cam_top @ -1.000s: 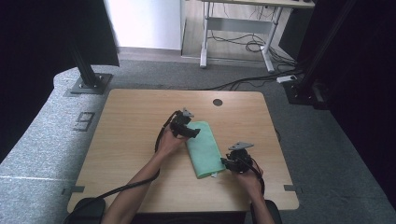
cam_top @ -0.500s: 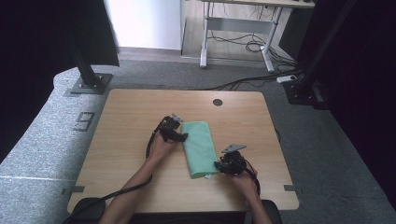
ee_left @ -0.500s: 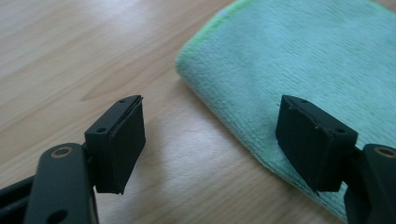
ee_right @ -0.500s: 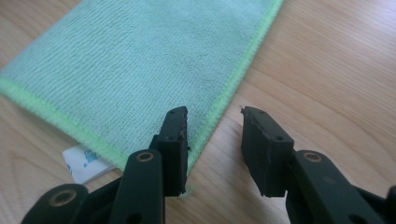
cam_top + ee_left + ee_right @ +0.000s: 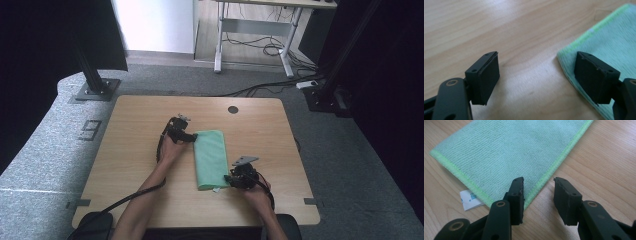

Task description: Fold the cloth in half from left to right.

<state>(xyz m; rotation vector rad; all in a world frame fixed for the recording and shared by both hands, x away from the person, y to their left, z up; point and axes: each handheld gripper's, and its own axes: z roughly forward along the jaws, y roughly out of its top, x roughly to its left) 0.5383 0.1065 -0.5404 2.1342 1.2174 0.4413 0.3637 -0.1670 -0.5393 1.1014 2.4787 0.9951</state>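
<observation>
Now my left gripper (image 5: 536,75) stands wide open, its jaws just widened, one over bare table (image 5: 499,30), the other above the green cloth's (image 5: 614,37) edge. My right gripper (image 5: 537,195) gapes too, straddling the cloth's hem without pinching it. From the table's centre, the folded cloth runs toward five o'clock, a white tag (image 5: 469,198) peeking out.

Wooden table (image 5: 125,150); desk frame (image 5: 250,30), cables (image 5: 260,47) behind.

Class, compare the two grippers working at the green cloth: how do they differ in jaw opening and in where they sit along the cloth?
The left gripper stands with its jaws wide apart; the right gripper has a narrower gap. The left gripper sits at the far left corner of the green cloth; the right gripper sits at its near right corner, by the white tag. Both straddle an edge without pinching it.
</observation>
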